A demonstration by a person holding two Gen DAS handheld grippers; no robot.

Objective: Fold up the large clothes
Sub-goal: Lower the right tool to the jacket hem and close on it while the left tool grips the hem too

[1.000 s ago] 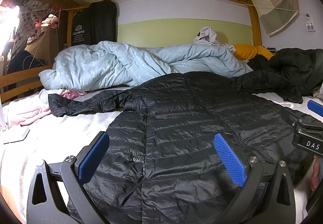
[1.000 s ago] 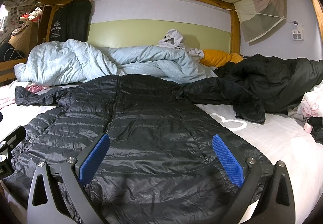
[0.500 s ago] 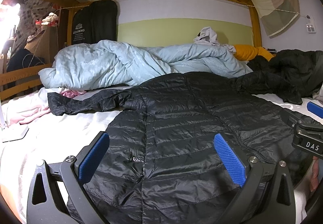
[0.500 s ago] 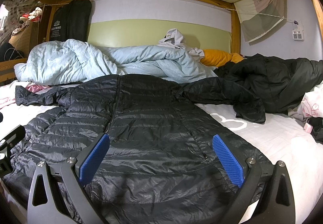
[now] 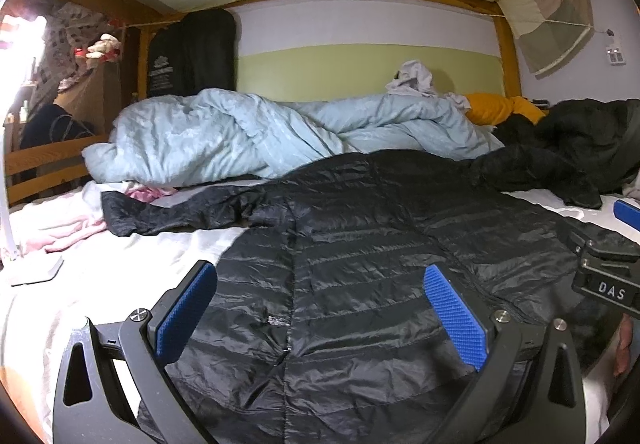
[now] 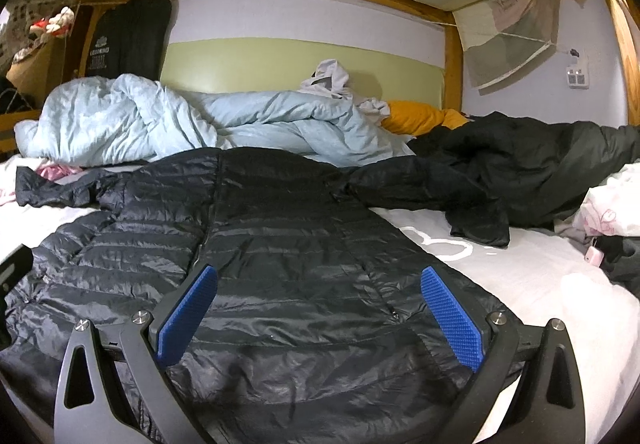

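Jacket [image 6: 288, 252] lies flat on bed [image 6: 532, 276]; both grippers' fingers [image 5: 456, 312] [image 6: 450, 310] spread, seemingly hovering above it.

Ahead of both your grippers, a jacket [image 5: 360, 264] lies spread on the bed sheet [image 6: 540, 284], its sleeves reaching left and right. Beyond it lies a bunched duvet [image 5: 240, 136]; a second jacket [image 6: 540, 172] lies ahead to your right.

Bare white sheet [image 6: 520, 276] right of the black down jacket [image 6: 280, 244]; heaped duvet [image 6: 200, 124] behind.
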